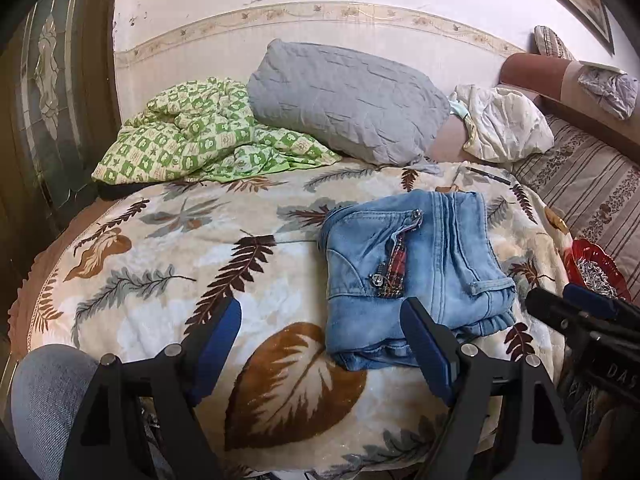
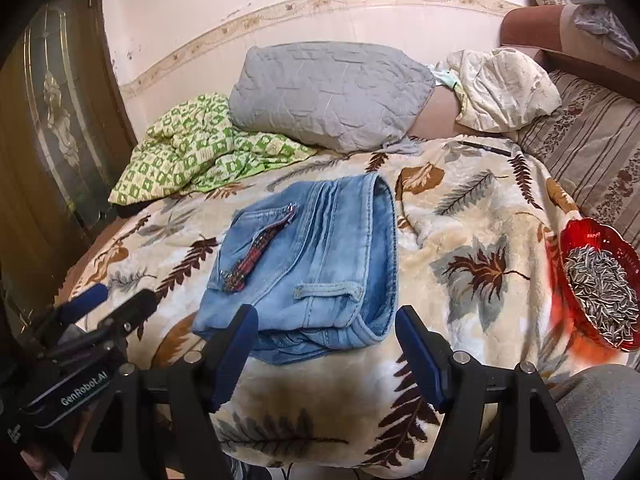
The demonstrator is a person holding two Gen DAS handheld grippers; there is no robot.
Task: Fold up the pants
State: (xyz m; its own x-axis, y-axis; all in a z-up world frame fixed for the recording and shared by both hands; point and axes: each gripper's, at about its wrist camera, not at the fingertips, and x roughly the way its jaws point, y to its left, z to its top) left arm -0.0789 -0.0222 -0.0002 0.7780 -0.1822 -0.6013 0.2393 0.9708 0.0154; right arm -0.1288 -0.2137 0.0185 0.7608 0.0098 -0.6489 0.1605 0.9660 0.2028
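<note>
Jeans (image 2: 304, 260), light blue denim, are lying folded into a compact stack on the leaf-print blanket (image 2: 472, 280), waistband side nearest the cameras. Left gripper (image 1: 320, 340) and right gripper (image 2: 324, 344) are both hovering just short of the stack, jaws spread wide and gripping nothing. Grey pillow (image 2: 328, 92) and green checked cloth (image 2: 192, 148) are resting behind; red dish of seeds (image 2: 600, 280) is sitting at the blanket's right edge.
</note>
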